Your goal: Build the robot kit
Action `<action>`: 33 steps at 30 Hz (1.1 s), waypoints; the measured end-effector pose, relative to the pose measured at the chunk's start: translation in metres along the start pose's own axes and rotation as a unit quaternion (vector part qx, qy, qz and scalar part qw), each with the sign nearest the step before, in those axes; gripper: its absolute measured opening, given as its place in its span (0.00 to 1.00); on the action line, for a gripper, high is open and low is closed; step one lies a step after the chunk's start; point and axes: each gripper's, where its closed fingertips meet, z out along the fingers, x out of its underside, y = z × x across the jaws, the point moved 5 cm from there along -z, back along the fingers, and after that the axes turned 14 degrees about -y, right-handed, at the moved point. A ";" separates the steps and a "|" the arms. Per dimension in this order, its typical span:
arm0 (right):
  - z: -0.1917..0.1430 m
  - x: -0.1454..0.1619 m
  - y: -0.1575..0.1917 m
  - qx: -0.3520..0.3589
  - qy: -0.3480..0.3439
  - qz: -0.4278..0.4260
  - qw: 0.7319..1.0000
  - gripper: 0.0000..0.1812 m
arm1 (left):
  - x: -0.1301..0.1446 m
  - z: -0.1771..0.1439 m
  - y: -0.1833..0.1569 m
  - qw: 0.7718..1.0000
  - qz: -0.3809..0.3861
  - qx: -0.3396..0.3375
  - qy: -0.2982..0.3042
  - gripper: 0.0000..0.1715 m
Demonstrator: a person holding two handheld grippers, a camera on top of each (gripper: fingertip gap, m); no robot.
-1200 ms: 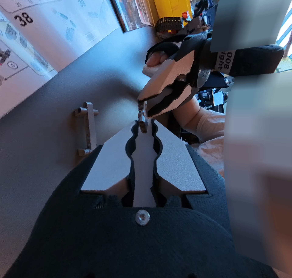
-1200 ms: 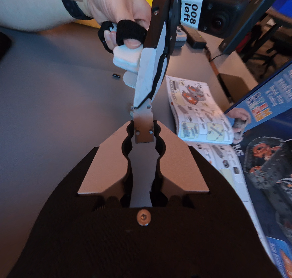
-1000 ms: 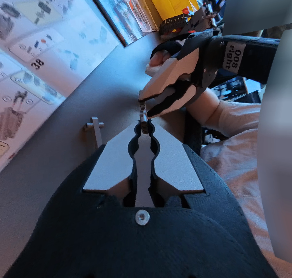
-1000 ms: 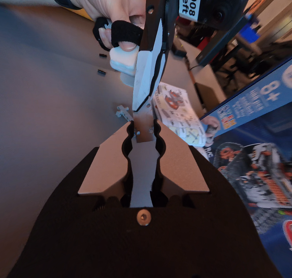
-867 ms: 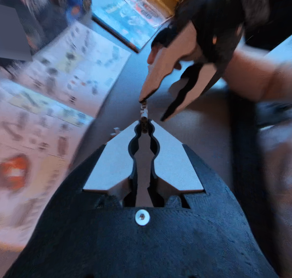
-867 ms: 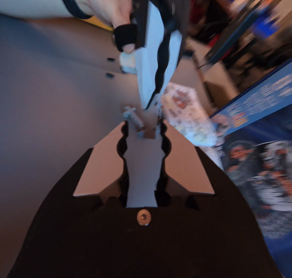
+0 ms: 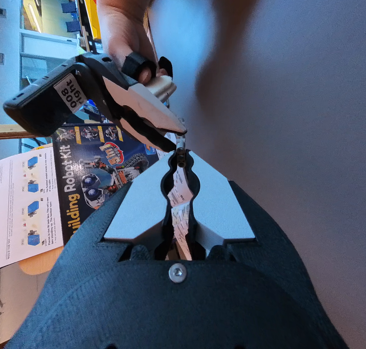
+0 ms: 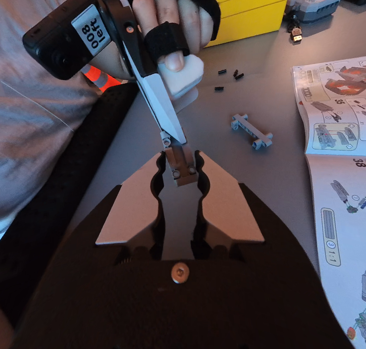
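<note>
My two grippers meet tip to tip above the grey table [image 8: 247, 181], both on one small grey building-block part [image 8: 183, 171]. In the right wrist view my right gripper [image 8: 180, 157] is shut on the part's wide flat end. My left gripper [image 8: 173, 139] comes down from above and pinches its narrow top end. In the left wrist view my left gripper [image 7: 181, 154] is shut on the part's dark end [image 7: 181, 158]. There my right gripper [image 7: 179, 139] reaches in from the upper left, held by a hand.
A grey beam assembly [image 8: 251, 130] lies on the table right of the grippers. Small black pins [image 8: 218, 88] lie behind it. An open instruction booklet [image 8: 336, 125] is at the right, a yellow box [image 8: 247, 8] at the back. A kit box [image 7: 95, 161] and a printed sheet [image 7: 25, 200] stand nearby.
My right gripper opened briefly, then closed on the grey part again. Both grippers turned and lifted together; the left wrist view now faces the kit box instead of the table.
</note>
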 end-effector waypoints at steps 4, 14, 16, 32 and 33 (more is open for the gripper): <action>0.002 0.005 0.003 -0.014 0.018 0.001 1.000 0.15 | -0.002 0.000 -0.002 1.000 -0.004 0.006 -0.009 0.03; -0.002 0.001 -0.035 0.147 0.064 -0.124 0.979 0.14 | 0.057 -0.045 0.046 0.971 -0.196 -0.134 0.028 0.17; 0.000 0.001 -0.041 0.187 0.099 -0.171 0.962 0.14 | 0.082 -0.079 0.070 0.936 -0.286 -0.201 0.038 0.17; 0.045 0.021 -0.022 0.127 0.187 -0.148 0.963 0.14 | 0.120 -0.203 0.092 0.668 -0.702 -0.242 0.046 0.29; 0.045 0.020 -0.021 0.123 0.182 -0.144 0.965 0.14 | 0.122 -0.206 0.091 0.673 -0.692 -0.253 0.067 0.29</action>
